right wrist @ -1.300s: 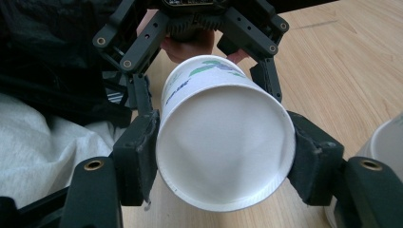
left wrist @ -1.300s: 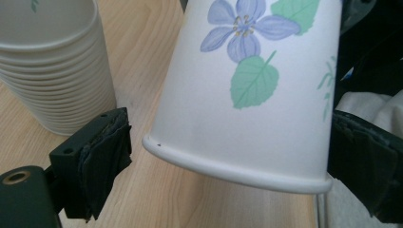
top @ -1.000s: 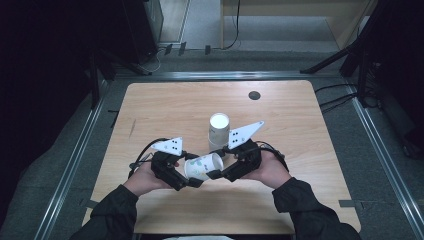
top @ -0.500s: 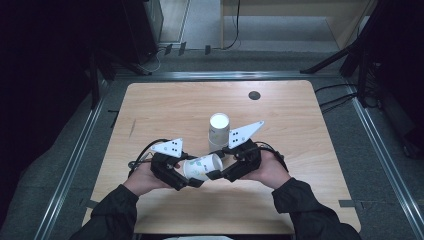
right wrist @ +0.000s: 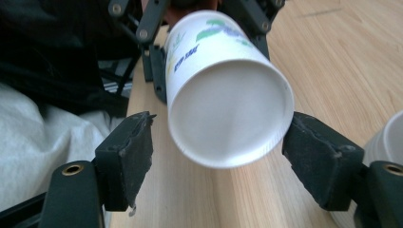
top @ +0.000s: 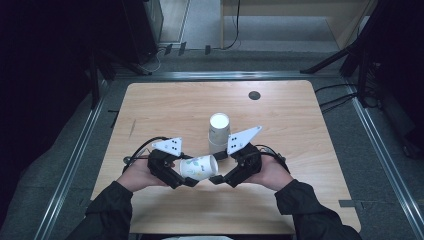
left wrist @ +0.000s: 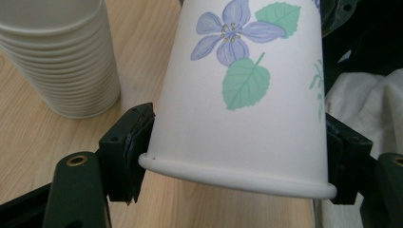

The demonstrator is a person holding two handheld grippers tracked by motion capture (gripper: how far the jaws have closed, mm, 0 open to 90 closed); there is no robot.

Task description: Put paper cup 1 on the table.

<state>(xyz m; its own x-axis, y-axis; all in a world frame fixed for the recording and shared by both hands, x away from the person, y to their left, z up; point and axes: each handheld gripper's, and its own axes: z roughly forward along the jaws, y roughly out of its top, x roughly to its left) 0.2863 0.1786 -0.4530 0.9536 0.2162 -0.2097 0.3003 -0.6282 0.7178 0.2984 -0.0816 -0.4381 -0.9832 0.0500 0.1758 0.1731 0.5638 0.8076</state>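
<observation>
A white paper cup [top: 199,166] with a purple flower and green leaves lies on its side in the air between my two grippers, low over the table's near half. My left gripper [top: 184,176] has just been closing and is shut on the cup [left wrist: 247,118] near its rim, with a pad pressing on each side. My right gripper [right wrist: 218,161] has just been opening. Its jaws stand on either side of the cup's base [right wrist: 228,109], with a gap on the left side.
A tall stack of white paper cups [top: 219,132] stands upright just behind the grippers, close to the right one [right wrist: 387,137]. The wooden table [top: 165,105] has a small dark round hole [top: 254,95] at the back right. Metal rails run along its sides.
The left jaws have closed onto the cup's rim end. The right jaws have spread away from its base. Both hands and the cup stay where they were.
</observation>
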